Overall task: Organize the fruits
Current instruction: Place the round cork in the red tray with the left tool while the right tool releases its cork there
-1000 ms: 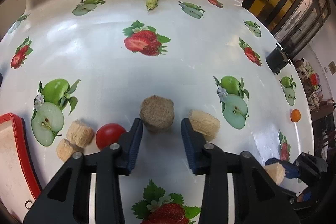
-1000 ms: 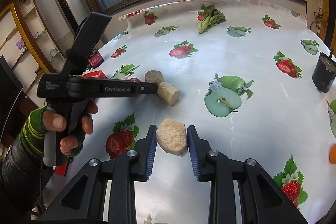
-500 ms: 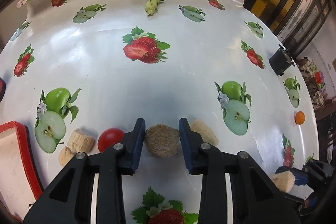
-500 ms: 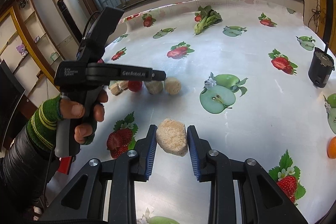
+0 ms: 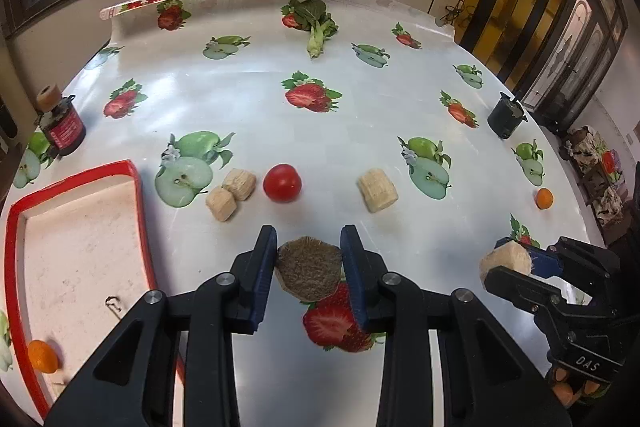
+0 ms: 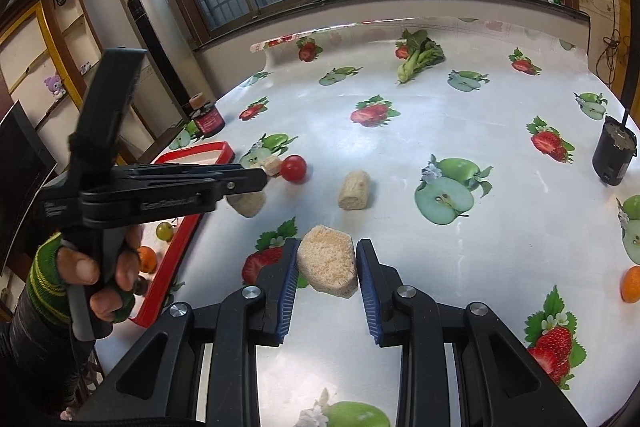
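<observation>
Tomato (image 5: 282, 183) lies on the table (image 5: 248, 107), right of the tray (image 5: 136, 183)

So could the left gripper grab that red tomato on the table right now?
Probably not yet. The left gripper is shut on a brown fibrous chunk, so its jaws are full. The tomato itself sits in the open on the table just ahead, with nothing blocking the path.
</observation>
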Demonstrator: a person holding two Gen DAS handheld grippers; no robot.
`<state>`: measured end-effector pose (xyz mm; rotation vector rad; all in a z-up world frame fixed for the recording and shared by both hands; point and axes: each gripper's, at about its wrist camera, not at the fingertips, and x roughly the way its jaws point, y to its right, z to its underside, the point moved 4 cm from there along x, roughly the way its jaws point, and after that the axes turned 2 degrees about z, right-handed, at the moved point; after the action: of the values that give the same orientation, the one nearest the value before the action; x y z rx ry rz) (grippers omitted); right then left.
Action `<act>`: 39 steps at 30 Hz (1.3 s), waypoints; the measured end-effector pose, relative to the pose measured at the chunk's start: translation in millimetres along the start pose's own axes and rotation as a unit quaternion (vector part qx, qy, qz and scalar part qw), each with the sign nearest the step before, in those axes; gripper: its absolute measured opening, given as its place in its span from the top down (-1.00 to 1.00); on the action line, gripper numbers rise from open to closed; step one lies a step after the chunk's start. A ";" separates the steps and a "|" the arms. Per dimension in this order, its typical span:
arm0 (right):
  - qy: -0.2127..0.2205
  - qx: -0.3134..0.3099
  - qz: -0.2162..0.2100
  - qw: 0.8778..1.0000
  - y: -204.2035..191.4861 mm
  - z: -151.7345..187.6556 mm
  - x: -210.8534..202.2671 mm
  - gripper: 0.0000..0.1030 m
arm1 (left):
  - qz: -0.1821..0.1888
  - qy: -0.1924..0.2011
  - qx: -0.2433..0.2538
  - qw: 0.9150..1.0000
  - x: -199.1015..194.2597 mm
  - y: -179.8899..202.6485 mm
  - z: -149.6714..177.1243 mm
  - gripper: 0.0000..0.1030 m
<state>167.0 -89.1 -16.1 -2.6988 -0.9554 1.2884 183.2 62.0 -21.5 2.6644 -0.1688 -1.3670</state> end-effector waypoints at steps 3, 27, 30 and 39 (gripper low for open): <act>-0.001 -0.007 -0.003 1.000 -10.0 0.8 0.3 0.42 | -0.006 0.009 -0.008 1.000 -15.6 -10.6 8.2 0.41; -0.017 -0.066 -0.036 0.997 -89.9 -3.8 18.1 0.43 | -0.059 0.059 -0.059 0.995 -92.2 -100.2 40.3 0.41; -0.021 -0.073 -0.040 0.996 -99.3 -5.0 23.8 0.43 | -0.064 0.060 -0.066 0.994 -96.7 -111.6 43.4 0.41; -0.033 -0.092 -0.059 0.994 -131.7 -8.1 41.0 0.43 | -0.071 0.059 -0.082 0.992 -99.6 -135.7 49.6 0.41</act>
<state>123.5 41.7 -6.5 -2.6949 -1.2793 1.3367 89.8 208.1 5.3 2.6512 0.1420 -1.1964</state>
